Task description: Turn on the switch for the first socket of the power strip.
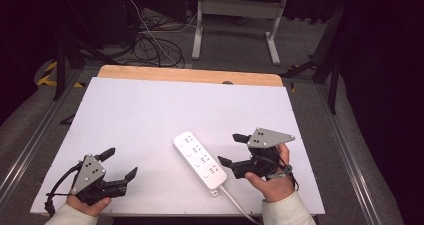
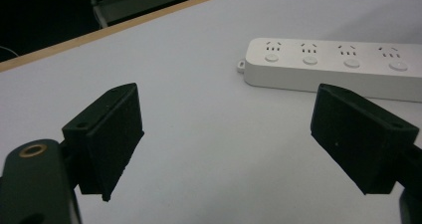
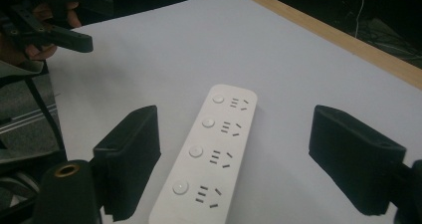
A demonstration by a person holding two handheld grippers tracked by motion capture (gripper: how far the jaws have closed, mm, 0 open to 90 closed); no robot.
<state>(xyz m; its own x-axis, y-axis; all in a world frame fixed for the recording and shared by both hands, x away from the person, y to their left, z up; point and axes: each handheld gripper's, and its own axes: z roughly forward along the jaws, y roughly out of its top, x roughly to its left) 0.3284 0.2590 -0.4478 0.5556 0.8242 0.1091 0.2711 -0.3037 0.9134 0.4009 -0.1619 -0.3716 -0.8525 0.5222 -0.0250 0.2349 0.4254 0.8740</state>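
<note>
Right gripper (image 1: 234, 149), jaws spread wide and empty, sits low just right of the power strip (image 1: 200, 158), which lies flat and diagonal on the white worktop (image 1: 150, 110). Strip looks rigid, smooth, light; best pinched across its narrow sides. Left gripper (image 1: 120, 164) also open, well apart.

1. The power strip (image 1: 199, 159) is made of smooth, slightly glossy white plastic.
2. The table (image 1: 150, 105) is covered in matt white; bare wood is seen at its far edge.
3. The gripper pads (image 3: 132, 157) are faced with matt black, rough-looking material.
</note>
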